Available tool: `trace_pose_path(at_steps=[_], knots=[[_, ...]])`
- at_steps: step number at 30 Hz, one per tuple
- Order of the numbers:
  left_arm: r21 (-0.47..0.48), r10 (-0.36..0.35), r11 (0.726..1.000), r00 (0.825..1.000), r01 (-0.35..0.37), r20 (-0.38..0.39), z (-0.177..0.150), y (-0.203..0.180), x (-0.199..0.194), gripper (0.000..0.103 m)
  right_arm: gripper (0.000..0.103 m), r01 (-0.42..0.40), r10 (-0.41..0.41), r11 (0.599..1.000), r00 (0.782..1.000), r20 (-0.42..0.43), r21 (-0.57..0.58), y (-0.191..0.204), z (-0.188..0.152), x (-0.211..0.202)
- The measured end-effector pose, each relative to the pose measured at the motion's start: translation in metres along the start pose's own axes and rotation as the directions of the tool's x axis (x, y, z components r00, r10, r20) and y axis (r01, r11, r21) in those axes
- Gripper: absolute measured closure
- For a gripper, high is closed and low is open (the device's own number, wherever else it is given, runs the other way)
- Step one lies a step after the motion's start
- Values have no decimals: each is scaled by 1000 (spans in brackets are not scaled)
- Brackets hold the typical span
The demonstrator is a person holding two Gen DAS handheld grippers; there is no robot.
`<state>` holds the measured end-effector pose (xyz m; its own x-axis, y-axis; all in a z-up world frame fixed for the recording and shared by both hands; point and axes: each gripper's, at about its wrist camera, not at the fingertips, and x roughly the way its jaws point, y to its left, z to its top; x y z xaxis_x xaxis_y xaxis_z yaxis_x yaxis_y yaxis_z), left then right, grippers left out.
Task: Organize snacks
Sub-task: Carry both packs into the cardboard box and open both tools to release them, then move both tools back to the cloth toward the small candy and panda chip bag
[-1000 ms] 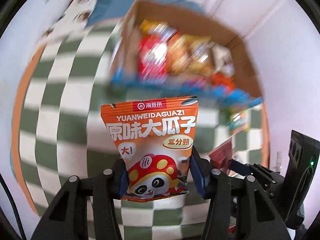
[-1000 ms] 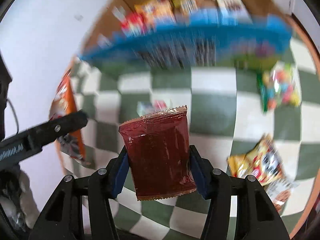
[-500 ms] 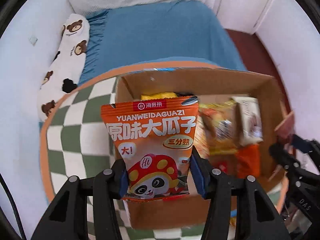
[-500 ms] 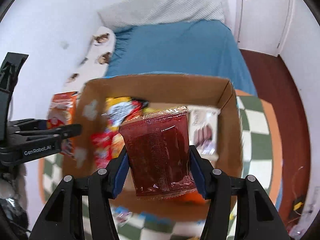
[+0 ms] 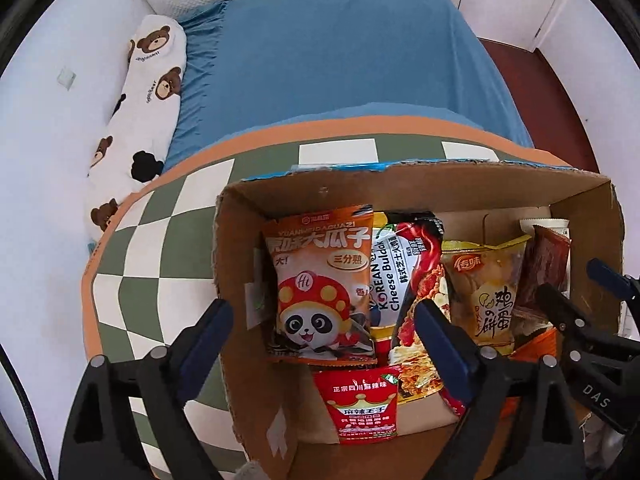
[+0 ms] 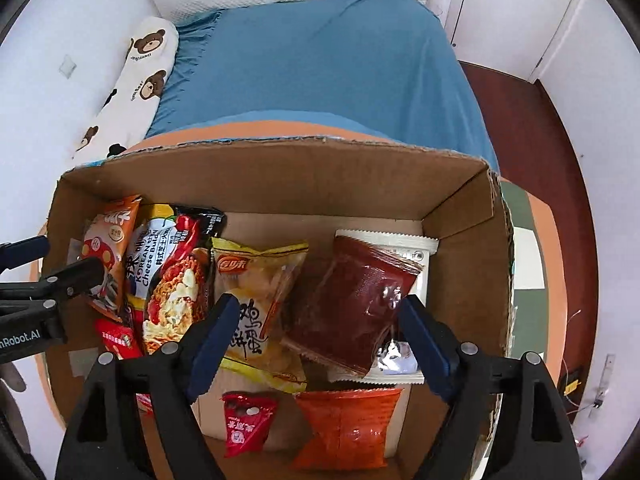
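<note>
A long white pillow (image 5: 138, 92) with brown bears is seen at the far left, lying along the edge of a blue bed (image 5: 340, 60). In front of the bed stands a round table (image 5: 160, 240) with green and white squares and an orange rim. A brown cardboard box (image 5: 400, 188) is set on the table.

The left gripper (image 5: 322, 344) is held over the left part of the box. Its jaws have just been opening and are now spread wide, with nothing pressed between the fingers (image 5: 208, 332). Under it, the orange seed bag (image 5: 322, 288) with a panda on it is seen inside the box, leaning by the left wall. Next to that bag a black and red noodle pack (image 5: 404, 272) is packed in, and a small red packet (image 5: 364, 408) lies in front of them. Then a yellow chip bag (image 6: 260, 304) is seen in the middle of the box.

The right gripper (image 6: 316, 344) is held over the right part of the box. Its jaws have just been opening too, and its fingers (image 6: 424, 344) are apart and touch no snack. Under it, the dark red pouch (image 6: 352, 304) lies tilted on top of a white packet (image 6: 404, 364). In front of these, another small red packet (image 6: 246, 424) and an orange-red bag (image 6: 348, 424) lie on the box floor.
</note>
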<state>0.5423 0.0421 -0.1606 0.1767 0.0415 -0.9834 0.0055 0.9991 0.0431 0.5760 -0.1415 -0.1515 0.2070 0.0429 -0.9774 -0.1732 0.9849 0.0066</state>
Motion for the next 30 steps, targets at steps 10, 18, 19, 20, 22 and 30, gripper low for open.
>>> trace_pose_path(at_steps=[10, 18, 19, 20, 22, 30], knots=[[-84, -119, 988, 989, 126, 85, -34, 3, -24, 10, 17, -54, 52, 997, 998, 47, 59, -17, -28, -26], [-92, -125, 985, 974, 144, 192, -85, -11, -56, 10, 16, -43, 37, 998, 990, 134, 43, -14, -79, -67], [-93, -126, 985, 970, 148, 207, -93, -12, -61, 10, 16, -41, 35, 998, 989, 145, 39, -13, -85, -73], [-95, -127, 984, 967, 151, 219, -100, -12, -65, 10, 16, -38, 32, 999, 988, 153, 35, -12, -90, -77], [-94, -126, 984, 960, 154, 250, -115, -15, -75, 10, 16, -29, 25, 999, 984, 178, 19, -9, -102, -89], [-84, -123, 983, 930, 162, 346, -165, -24, -119, 10, 16, -19, 22, 1000, 957, 290, -15, -2, -153, -143]])
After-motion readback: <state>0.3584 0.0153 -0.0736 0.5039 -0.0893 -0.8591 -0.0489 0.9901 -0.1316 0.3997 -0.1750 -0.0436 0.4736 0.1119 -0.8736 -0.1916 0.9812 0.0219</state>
